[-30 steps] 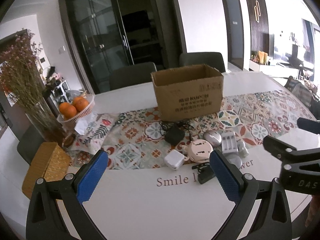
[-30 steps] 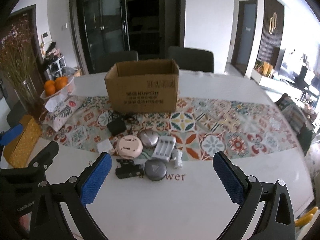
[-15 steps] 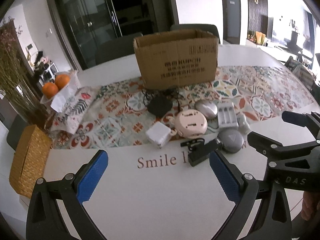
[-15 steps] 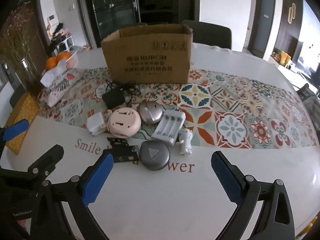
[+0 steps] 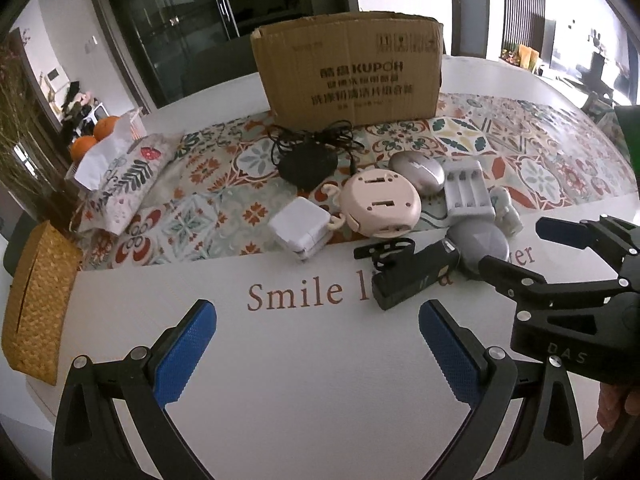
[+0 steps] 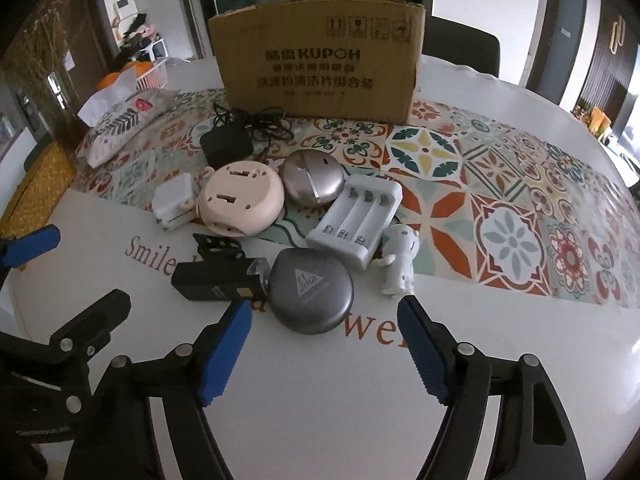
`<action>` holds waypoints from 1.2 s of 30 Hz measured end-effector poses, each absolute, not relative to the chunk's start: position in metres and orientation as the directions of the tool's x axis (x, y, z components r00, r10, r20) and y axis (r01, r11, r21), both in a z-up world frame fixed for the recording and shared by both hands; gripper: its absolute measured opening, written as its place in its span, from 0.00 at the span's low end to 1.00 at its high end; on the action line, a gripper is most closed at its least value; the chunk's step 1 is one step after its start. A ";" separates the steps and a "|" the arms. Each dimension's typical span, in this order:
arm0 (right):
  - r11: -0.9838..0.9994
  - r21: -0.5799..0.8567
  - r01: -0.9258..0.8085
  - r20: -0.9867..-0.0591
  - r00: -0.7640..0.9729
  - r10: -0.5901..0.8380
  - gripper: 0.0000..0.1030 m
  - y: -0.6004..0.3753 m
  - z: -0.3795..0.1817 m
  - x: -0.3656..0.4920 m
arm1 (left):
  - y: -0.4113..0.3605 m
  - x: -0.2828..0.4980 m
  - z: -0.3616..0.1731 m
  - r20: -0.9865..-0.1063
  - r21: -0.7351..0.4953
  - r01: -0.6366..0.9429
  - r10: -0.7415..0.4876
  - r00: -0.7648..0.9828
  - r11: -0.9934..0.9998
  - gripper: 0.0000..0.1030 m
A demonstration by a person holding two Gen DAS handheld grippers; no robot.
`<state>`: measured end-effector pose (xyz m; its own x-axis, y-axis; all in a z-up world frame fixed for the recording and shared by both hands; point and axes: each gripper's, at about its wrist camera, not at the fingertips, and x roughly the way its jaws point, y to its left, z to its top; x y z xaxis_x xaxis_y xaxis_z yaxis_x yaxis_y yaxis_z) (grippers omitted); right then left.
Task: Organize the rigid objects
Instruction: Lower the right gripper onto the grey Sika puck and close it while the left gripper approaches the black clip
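A cluster of small items lies before an open cardboard box (image 6: 316, 68): black charger (image 6: 226, 144), white adapter (image 6: 174, 200), pink round device (image 6: 240, 200), metallic oval case (image 6: 312, 178), white battery charger (image 6: 356, 216), white figurine (image 6: 400, 264), black clip device (image 6: 216, 276) and grey round case (image 6: 310, 296). My right gripper (image 6: 322, 312) hovers at the grey case, its jaws closing; the case sits between the tips, untouched by the pads. My left gripper (image 5: 316, 312) is open over bare table, just short of the clip device (image 5: 412, 276).
A patterned runner (image 5: 208, 208) crosses the white table. On the left are a floral tissue pack (image 5: 120, 180), a woven box (image 5: 36, 300), oranges (image 5: 94, 136) and dried flowers. Dark chairs stand behind the box.
Both grippers have come down and tilted toward the table, so the items look larger and nearer. The right gripper's jaws have narrowed around the grey case.
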<state>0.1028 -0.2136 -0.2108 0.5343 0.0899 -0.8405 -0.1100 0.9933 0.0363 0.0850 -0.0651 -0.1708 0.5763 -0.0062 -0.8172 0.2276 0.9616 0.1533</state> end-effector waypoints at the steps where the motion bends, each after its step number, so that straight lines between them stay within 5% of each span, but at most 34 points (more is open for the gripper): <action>1: 0.993 0.037 -0.115 -0.839 0.536 0.093 0.72 -0.214 -0.212 0.104 | -0.066 0.085 -0.173 -0.819 0.149 0.228 -0.008 0.573 0.962 1.00; 36: 0.979 0.057 -0.198 -0.838 0.523 0.154 0.55 -0.210 -0.241 0.116 | -0.072 0.088 -0.197 -0.836 0.127 0.197 -0.002 0.548 0.972 1.00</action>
<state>0.1158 -0.2097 -0.2407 0.5234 0.1543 -0.8380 -0.1978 0.9786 0.0567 0.0880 -0.0716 -0.1966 0.5485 -0.0022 -0.8362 0.1971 0.9721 0.1268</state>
